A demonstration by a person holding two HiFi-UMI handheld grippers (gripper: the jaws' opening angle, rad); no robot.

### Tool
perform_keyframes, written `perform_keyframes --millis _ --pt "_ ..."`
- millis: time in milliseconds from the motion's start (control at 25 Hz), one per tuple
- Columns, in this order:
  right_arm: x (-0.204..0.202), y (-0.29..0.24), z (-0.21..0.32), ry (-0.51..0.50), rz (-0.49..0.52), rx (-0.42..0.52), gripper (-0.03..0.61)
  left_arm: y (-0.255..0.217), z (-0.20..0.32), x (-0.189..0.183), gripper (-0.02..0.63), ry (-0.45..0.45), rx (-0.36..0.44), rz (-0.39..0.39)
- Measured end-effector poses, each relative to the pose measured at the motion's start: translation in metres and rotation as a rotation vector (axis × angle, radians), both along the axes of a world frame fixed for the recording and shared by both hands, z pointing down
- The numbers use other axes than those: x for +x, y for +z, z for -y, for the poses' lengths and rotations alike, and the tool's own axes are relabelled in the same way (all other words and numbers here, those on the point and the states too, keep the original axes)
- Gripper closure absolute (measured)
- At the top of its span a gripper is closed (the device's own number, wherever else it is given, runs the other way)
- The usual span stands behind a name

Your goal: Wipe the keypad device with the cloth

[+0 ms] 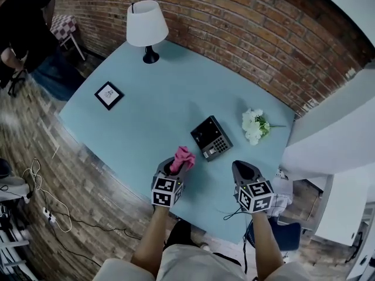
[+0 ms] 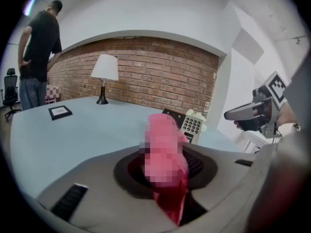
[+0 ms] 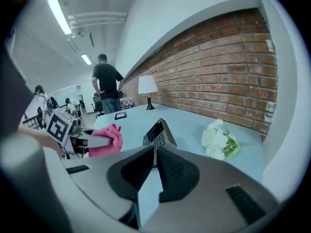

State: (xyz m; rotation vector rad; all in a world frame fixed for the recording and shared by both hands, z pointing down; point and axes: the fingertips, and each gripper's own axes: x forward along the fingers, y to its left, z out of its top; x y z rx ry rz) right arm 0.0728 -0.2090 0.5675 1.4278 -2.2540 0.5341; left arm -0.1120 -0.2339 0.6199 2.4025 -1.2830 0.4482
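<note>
The black keypad device (image 1: 211, 137) lies on the light blue table (image 1: 146, 81), a little beyond and between my two grippers. My left gripper (image 1: 176, 167) is shut on a crumpled pink cloth (image 1: 183, 157), which sticks up out of its jaws just left of the device. In the left gripper view the cloth (image 2: 165, 149) fills the jaw gap and the keypad device (image 2: 192, 127) shows behind it. My right gripper (image 1: 243, 167) hovers near the table's front edge, right of the device. Its jaws stand together in the right gripper view, nothing between them, pointing at the keypad device (image 3: 158, 132).
A white table lamp (image 1: 146, 25) stands at the far end, a small framed picture (image 1: 109, 95) lies at the left, and a bunch of white flowers (image 1: 254, 126) lies right of the device. A person (image 1: 23, 28) stands beyond the table's left corner. Cables (image 1: 41, 198) trail on the floor.
</note>
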Motion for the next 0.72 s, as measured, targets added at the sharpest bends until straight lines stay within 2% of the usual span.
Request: perform_keyframes --millis 120,360,720 --pt "0.002 -0.028 -0.016 -0.024 -0.03 0.067 0.577 -0.022 -0.019 -0.001 0.462 -0.001 0.04 -0.002" --pt "0.016 -0.09 -0.069 -0.026 0.005 0.172 0.575 -0.081 -0.074 0.007 0.462 -0.014 0.132 0.008" --pt "0.029 -0.176 -0.186 -0.044 0.037 0.32 0.575 -0.175 -0.201 0.03 0.462 0.018 0.285 0.035"
